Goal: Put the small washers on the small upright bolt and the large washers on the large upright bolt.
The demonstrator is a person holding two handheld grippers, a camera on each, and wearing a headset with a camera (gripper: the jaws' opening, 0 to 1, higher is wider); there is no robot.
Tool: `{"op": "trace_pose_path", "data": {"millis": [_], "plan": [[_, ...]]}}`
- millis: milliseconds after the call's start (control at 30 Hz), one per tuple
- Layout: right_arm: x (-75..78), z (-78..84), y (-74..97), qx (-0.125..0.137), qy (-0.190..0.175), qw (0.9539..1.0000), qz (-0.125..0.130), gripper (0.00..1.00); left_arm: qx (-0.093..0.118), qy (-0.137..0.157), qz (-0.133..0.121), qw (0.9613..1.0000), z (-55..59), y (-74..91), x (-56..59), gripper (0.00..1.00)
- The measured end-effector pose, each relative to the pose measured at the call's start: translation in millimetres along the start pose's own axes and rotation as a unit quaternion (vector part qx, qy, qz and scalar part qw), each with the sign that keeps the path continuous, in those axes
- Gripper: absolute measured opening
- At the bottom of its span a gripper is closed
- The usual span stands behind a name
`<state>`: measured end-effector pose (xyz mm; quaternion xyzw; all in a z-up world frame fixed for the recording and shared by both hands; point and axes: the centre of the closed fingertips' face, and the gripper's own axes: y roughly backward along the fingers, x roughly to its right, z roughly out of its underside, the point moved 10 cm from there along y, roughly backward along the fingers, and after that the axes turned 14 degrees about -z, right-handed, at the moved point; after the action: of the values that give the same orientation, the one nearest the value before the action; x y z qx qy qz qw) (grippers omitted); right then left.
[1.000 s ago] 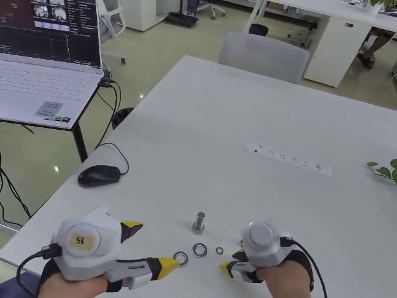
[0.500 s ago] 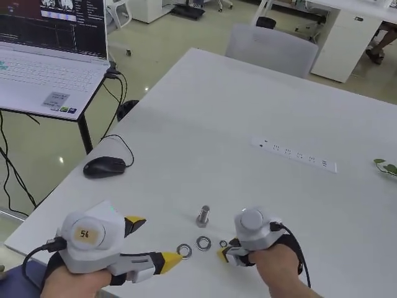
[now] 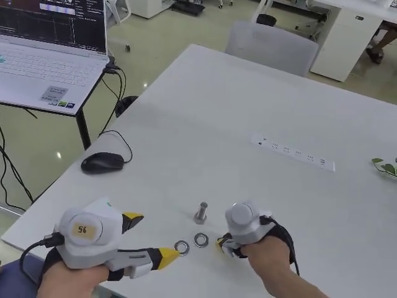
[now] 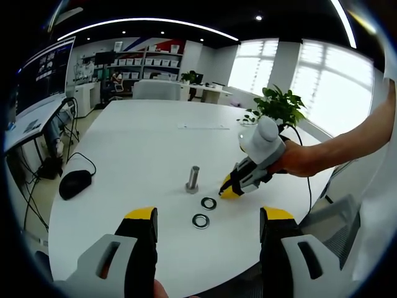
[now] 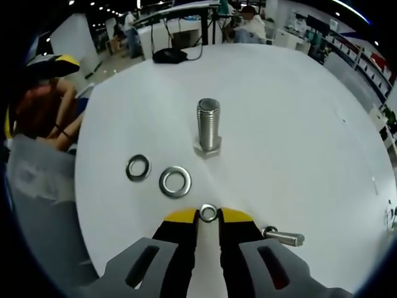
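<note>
A large steel bolt (image 3: pixel 201 213) (image 5: pixel 208 127) (image 4: pixel 193 179) stands upright on the white table (image 3: pixel 248 112). Two large washers (image 3: pixel 182 248) (image 3: pixel 201 239) lie flat in front of it; the right gripper view has them as washers (image 5: pixel 138 167) (image 5: pixel 175 181). My right gripper (image 3: pixel 222 243) (image 5: pixel 208 217) is low at the table with its jaws nearly together, pinching a small washer (image 5: pixel 208 213) at the tips. A small bolt (image 5: pixel 282 236) lies on its side just right of those jaws. My left gripper (image 3: pixel 150 236) (image 4: pixel 208 214) stands open, left of the washers, holding nothing.
A black mouse (image 3: pixel 102 162) with its cable lies near the table's left edge. A white power strip (image 3: pixel 291 152) sits further back. A laptop (image 3: pixel 49 37) is on a side desk at the left, a grey chair (image 3: pixel 270 46) at the far end, and plant leaves (image 3: pixel 388 166) at the right.
My right gripper has slid left to the small washer, which was lying free on the table, and now has it between its tips. The left gripper has barely moved. The head camera shifted.
</note>
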<state>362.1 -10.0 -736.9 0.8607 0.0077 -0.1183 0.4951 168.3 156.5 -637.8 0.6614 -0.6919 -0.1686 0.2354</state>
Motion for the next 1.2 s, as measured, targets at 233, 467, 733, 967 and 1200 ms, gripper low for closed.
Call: {"op": "trace_pose_path", "data": {"millis": [233,467,733,967,1200], "plan": [[-5.6,7.1,4.1,-0.025,0.040,0.9988,-0.016,0.14,-0.001,0.001,-0.004,1.0000,1.7,2.8,-2.5,0.66],[-11.2,28.1,16.0,-0.030,0.050,0.9978,-0.031,0.14,0.000,0.004,-0.008,1.0000,2.5,3.7,-6.3,0.66],[-13.9,46.7,27.2,-0.021,0.038,0.9985,-0.033,0.14,0.000,0.000,-0.002,1.0000,0.7,1.4,-1.4,0.66],[-13.3,54.8,35.6,-0.013,0.032,0.9989,-0.030,0.08,0.000,-0.002,-0.001,1.0000,-0.2,1.6,-0.9,0.66],[-17.8,63.3,36.2,-0.035,0.080,0.9951,-0.045,0.04,0.000,-0.002,-0.001,1.0000,0.0,2.1,-0.2,0.66]]}}
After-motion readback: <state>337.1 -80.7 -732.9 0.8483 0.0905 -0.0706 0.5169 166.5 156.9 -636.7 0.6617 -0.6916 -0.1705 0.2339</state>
